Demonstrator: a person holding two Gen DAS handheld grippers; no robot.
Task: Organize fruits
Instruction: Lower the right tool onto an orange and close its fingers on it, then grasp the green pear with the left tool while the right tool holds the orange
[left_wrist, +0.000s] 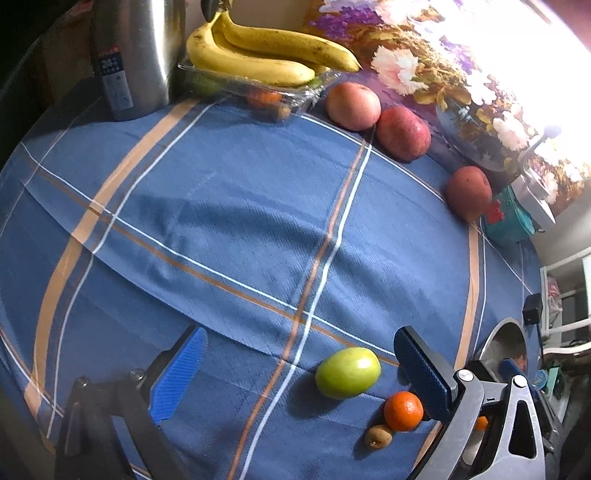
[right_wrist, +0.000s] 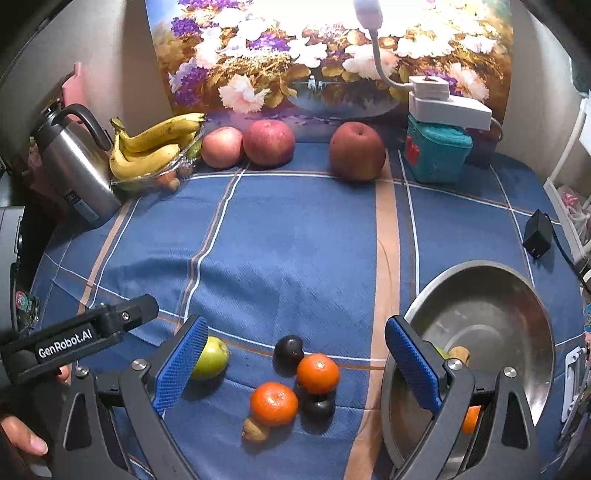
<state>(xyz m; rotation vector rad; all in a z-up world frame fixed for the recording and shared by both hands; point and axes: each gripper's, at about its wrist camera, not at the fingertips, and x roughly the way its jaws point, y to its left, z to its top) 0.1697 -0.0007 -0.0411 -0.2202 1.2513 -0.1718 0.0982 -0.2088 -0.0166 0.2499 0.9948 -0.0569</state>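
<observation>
Fruit lay scattered over a blue plaid tablecloth (right_wrist: 295, 240). In the right wrist view, a steel kettle with a black handle (right_wrist: 74, 162) stood at ten o'clock, and just beside it a clear plastic tray (right_wrist: 155, 177) carried a bunch of yellow bananas (right_wrist: 155, 147), their long axes running from the stem at the upper left toward the right. Three red apples (right_wrist: 268, 142) lined the far edge before a flower painting (right_wrist: 314, 55), two of them touching, the third well apart near a teal box (right_wrist: 436, 155) at one o'clock. A black adapter (right_wrist: 537, 234) sat at three o'clock.

Near the camera, two round orange tangerines (right_wrist: 274, 403) clustered with two dark round fruits (right_wrist: 289, 350) and a small brown fruit (right_wrist: 255, 430). A green apple (right_wrist: 210, 358) rested just left of them, partly hidden behind the right gripper's (right_wrist: 295, 365) left blue pad; its stem dimple faced up. That gripper stood wide apart, holding nothing, with the cluster between its fingers. A shiny round steel bowl (right_wrist: 498, 295) at four o'clock held some fruit, partly hidden by the right finger.

The left gripper (left_wrist: 295, 373) was likewise spread and bare, the green apple lying between its pads, long axis roughly left to right.
</observation>
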